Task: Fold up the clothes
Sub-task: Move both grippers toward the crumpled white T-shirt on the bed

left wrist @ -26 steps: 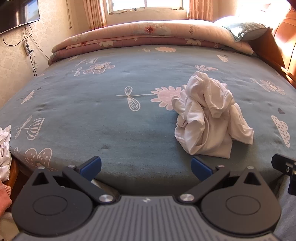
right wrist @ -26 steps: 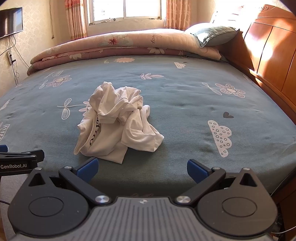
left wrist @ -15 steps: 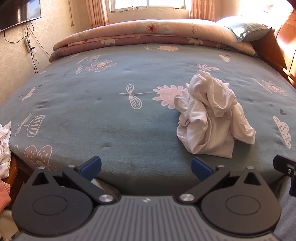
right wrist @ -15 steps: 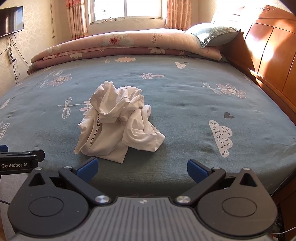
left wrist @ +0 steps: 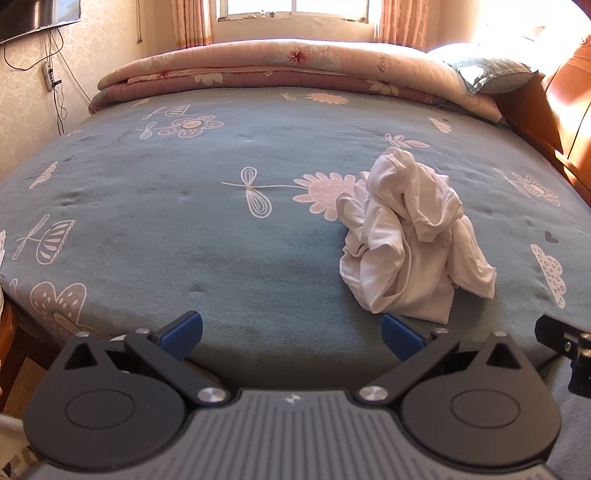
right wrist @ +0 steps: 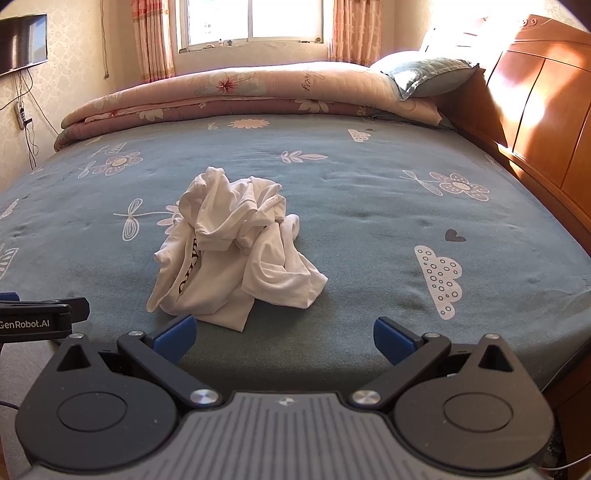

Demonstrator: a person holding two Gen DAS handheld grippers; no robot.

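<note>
A crumpled white garment [right wrist: 232, 251] sits in a loose heap on the bed [right wrist: 369, 206], toward the near edge, with dark lettering showing on one fold in the right wrist view; in the left wrist view the same heap [left wrist: 410, 240] lies to the right of centre, partly covering a pink flower printed on the blue-grey bedspread. The left gripper [left wrist: 291, 332] hovers at the near edge of the bed with its blue-tipped fingers [left wrist: 183, 328] spread wide and nothing between them — its right fingertip is just below the hem of the garment, apart from it. The right gripper [right wrist: 282, 332] is likewise held wide open and empty, its left finger [right wrist: 175, 334] just beside the garment's lowest fold, whether touching cannot be told. Each gripper's black housing shows at the edge of the other's view. Between the grippers and the heap the bedspread is bare. Well beyond the garment, a folded pink floral quilt [right wrist: 229, 96] runs across the far side of the bed, with a grey-blue pillow [right wrist: 424, 75] resting on its right end. A wooden headboard [right wrist: 535, 103] lines the right side, a curtained window [right wrist: 251, 20] is behind the quilt, and a wall-mounted television [right wrist: 22, 42] hangs at the left with cables below.
</note>
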